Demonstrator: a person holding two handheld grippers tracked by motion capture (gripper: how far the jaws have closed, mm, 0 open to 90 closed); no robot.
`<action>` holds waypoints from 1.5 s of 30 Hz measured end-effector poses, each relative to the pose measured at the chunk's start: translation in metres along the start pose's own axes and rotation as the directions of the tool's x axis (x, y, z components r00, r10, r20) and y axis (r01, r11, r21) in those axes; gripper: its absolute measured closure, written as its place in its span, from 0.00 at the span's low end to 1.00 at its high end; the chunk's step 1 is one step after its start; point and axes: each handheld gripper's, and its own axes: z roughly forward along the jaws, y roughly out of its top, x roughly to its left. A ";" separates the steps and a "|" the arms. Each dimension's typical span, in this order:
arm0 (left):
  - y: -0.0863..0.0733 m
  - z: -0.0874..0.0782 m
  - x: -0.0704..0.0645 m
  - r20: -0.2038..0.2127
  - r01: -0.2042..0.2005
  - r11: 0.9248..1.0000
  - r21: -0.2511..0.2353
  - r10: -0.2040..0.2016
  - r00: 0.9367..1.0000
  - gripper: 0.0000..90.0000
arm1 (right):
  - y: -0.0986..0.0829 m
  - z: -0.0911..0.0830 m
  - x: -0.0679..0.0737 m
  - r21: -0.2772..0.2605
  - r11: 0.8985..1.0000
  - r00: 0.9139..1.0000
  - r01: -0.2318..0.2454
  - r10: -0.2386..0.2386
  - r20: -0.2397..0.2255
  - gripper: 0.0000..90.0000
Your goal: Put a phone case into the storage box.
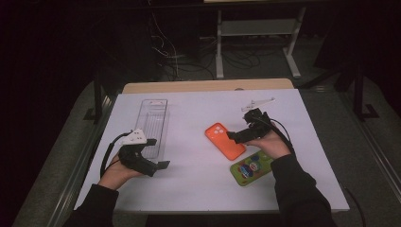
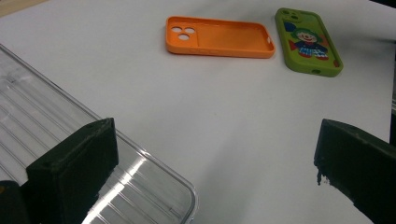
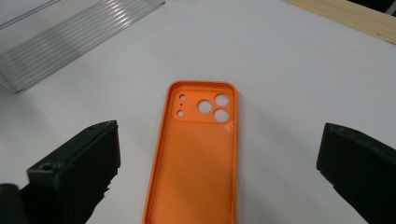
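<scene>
Right gripper [image 3: 219,154], jaws wide, straddles the orange silicone phone case [image 3: 196,154] lying hollow-up, apparently readying a grasp; left gripper [image 1: 153,153] waits wide-jawed at nine o'clock.

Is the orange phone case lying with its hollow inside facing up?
Yes: in the right gripper view the orange phone case shows its raised rim and textured inner floor, open side up on the table.

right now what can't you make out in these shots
- Orange silicone phone case: its near end is cut off by the bottom edge of the right gripper view.
- Clear ribbed plastic tray: cut off by the left and bottom edges of the left gripper view, partly behind the left claw.
- Green cartoon-printed phone case: in the high view the person's right sleeve covers its corner; the print is too small to read.
</scene>
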 end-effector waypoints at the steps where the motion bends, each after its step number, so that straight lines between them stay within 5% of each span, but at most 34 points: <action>1: 0.000 0.000 0.000 0.001 0.001 1.000 -0.002 -0.001 1.000 0.00 | 0.001 0.002 0.001 0.001 1.000 1.000 0.002 -0.002 0.000 0.00; 16: 0.000 0.000 0.000 0.002 0.012 1.000 -0.014 -0.012 1.000 0.00 | 0.014 0.035 0.008 0.037 0.999 1.000 -0.008 0.007 0.023 0.00; 45: -0.001 0.001 0.000 0.002 0.008 1.000 -0.010 -0.008 1.000 0.00 | -0.013 0.084 0.018 0.203 0.979 0.998 0.001 -0.014 0.062 0.00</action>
